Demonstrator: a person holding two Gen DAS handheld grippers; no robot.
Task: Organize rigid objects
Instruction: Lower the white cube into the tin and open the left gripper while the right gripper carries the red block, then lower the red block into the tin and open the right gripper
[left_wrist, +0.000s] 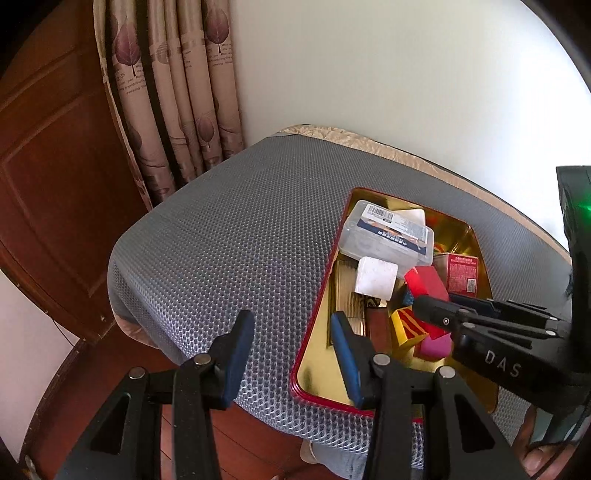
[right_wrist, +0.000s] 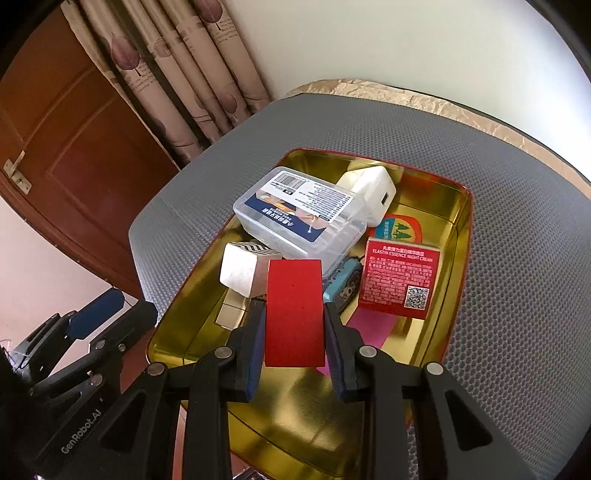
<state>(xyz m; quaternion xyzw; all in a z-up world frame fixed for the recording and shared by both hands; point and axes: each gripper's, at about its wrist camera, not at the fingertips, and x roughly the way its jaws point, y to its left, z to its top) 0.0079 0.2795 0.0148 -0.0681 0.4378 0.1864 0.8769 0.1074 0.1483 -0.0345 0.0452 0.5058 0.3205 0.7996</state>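
A gold tray with a red rim (right_wrist: 470, 229) lies on a grey mesh mat. My right gripper (right_wrist: 294, 325) is shut on a red block (right_wrist: 295, 295), held above the tray's near part. The same gripper (left_wrist: 436, 314) and red block (left_wrist: 424, 282) appear at the right of the left wrist view. In the tray lie a clear plastic box (right_wrist: 299, 214), a white charger (right_wrist: 373, 192), a red night cream box (right_wrist: 399, 280), a white cube (right_wrist: 240, 273), a blue toy car (right_wrist: 343, 280) and a pink piece (right_wrist: 373, 325). My left gripper (left_wrist: 291, 354) stands open and empty over the tray's near left rim (left_wrist: 316, 306).
The grey mesh mat (left_wrist: 229, 236) covers a small table with a beige cloth edge (right_wrist: 461, 110) at the back. A patterned curtain (left_wrist: 173, 92) and a brown wooden door (left_wrist: 55, 166) stand to the left, a white wall behind. A yellow and red block (left_wrist: 406, 325) lies in the tray.
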